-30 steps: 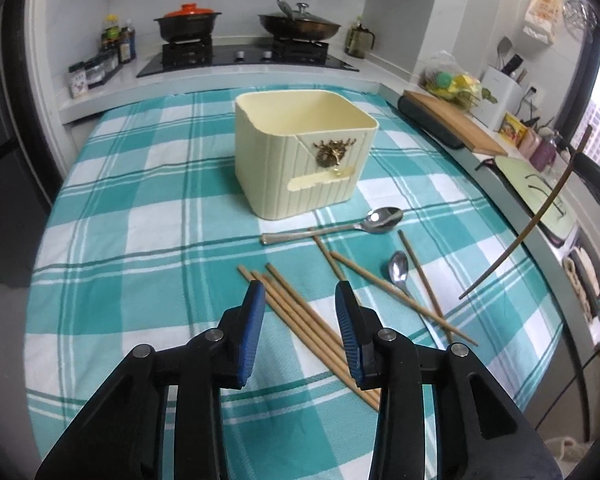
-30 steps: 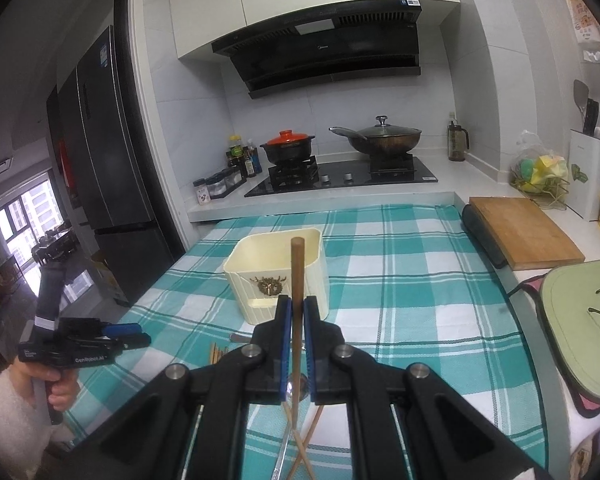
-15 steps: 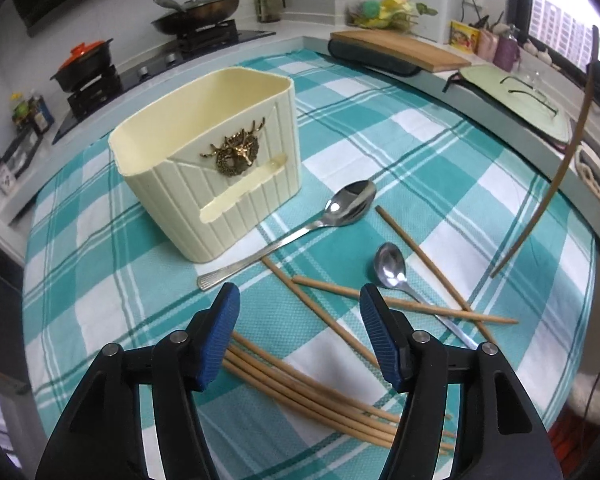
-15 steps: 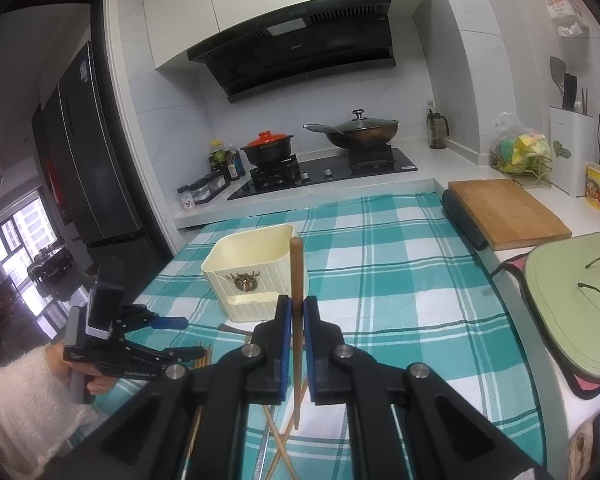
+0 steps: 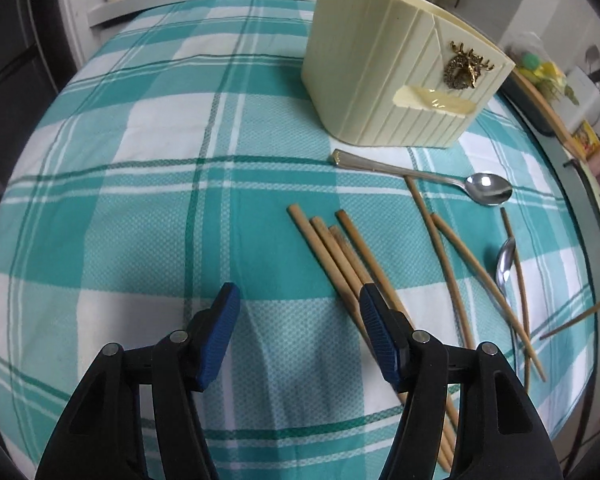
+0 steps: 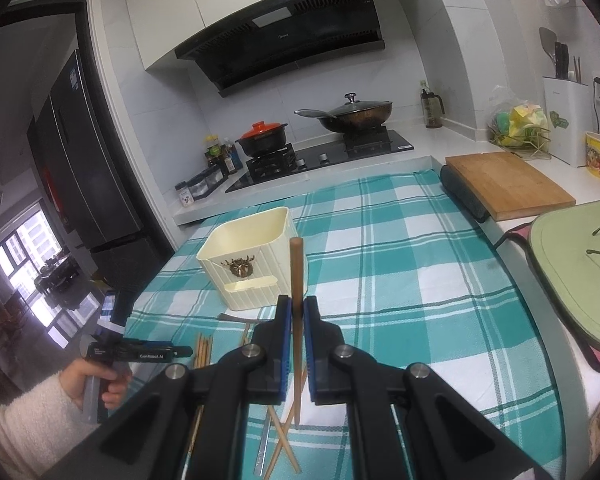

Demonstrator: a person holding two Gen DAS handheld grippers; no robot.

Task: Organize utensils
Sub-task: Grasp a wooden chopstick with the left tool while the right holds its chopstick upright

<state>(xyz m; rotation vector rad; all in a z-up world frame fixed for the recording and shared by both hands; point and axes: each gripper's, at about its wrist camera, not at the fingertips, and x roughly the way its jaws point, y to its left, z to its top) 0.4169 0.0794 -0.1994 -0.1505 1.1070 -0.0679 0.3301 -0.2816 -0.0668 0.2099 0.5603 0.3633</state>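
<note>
On the teal-and-white checked tablecloth [image 5: 140,208], the left gripper [image 5: 298,330] hangs spread beside the loose wooden chopsticks [image 5: 342,256], ready to gather them, while the right gripper [image 6: 296,320] pinches one brown wooden chopstick [image 6: 296,268] upright for dropping into the cream ribbed plastic holder [image 6: 256,260]

In the left wrist view, the holder [image 5: 396,76] stands upper right on the tablecloth [image 5: 140,200]; 1 spoon [image 5: 424,174] lies just below it, 4 chopsticks [image 5: 340,256] lower centre.
</note>
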